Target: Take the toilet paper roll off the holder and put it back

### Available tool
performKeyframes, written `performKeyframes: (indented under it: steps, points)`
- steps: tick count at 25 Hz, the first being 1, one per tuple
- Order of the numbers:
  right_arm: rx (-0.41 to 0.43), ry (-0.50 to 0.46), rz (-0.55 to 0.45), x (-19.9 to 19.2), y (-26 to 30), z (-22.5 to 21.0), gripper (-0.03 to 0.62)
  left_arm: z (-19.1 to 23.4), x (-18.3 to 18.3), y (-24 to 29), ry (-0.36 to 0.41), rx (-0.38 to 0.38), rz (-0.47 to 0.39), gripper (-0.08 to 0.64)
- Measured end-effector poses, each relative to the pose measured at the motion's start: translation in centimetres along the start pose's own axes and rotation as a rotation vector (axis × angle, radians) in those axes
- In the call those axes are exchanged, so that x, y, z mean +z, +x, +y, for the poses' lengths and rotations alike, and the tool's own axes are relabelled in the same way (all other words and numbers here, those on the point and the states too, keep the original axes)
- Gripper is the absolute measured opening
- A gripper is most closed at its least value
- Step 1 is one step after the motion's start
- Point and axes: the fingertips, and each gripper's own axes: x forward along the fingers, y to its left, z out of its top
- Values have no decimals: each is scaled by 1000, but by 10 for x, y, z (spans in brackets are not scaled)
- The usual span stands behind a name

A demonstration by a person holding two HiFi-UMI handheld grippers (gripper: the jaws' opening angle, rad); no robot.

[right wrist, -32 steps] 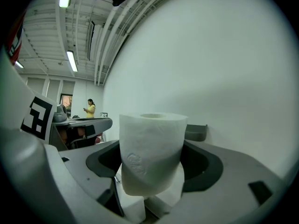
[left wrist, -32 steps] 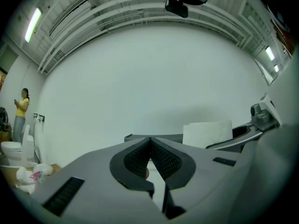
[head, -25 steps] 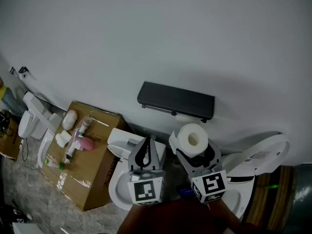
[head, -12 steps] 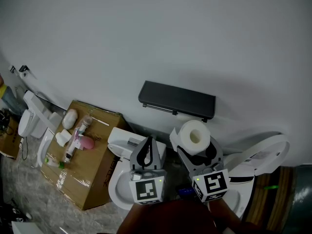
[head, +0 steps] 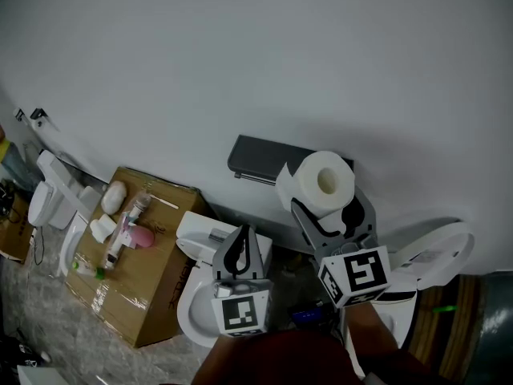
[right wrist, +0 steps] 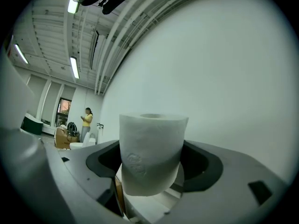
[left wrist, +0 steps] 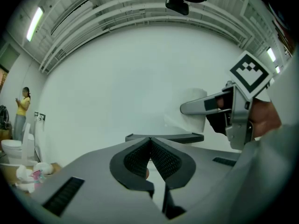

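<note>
White tissue forms the toilet paper roll point(head: 321, 184), clamped across its sides between the jaws of the right tongs point(head: 329, 208), with its hollow core turned toward the head camera; just beyond these tongs is the dark grey holder point(head: 260, 157), whose right end the roll overlaps in the head view, so the roll appears to be off it. Judged step: returning the roll; keep the squeeze light so the soft tissue does not crush, line the core up with the holder's bar (too small here to make out), and slide it on before the jaws part. Left tongs point(head: 240, 247) sit lower and to the left of the right tongs, jaws pressed together on nothing; they could steady the holder if needed. Behind both tongs rises a plain white wall point(head: 240, 70) carrying the holder; below the left tongs stands a white toilet point(head: 192, 299); further left a cardboard box point(head: 152, 271) bears small toiletries; speckled floor point(head: 48, 319) lies beyond.
</note>
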Motion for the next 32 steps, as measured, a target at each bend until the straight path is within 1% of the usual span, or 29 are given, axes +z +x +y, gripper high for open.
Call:
performKeyframes:
  steps: [3,6,11,16,22,25,29,32]
  points:
    - [-21,-21,-27,14,19,-8,385,2,-1,-1,5,2,-2,12]
    - [-43,-36,-29,20,40,-14,385,4,-3,0,-1,6,0,12]
    - [-72,-35,5,14,73,-25,385,8,-9,1,-4,9,9,12]
    - [-109,-15,43,-1,98,-28,385,10,-17,5,-8,11,21,12]
    - [-151,-11,96,-18,113,-30,385,10,-24,9,-4,5,35,12]
    - [-178,-38,115,-19,116,-27,385,11,-26,10,-12,4,38,12]
    - [-182,-69,175,-28,118,-21,385,11,-26,10,-10,1,38,12]
    - [-193,-79,185,-30,118,-20,385,12,-27,9,-11,2,40,12]
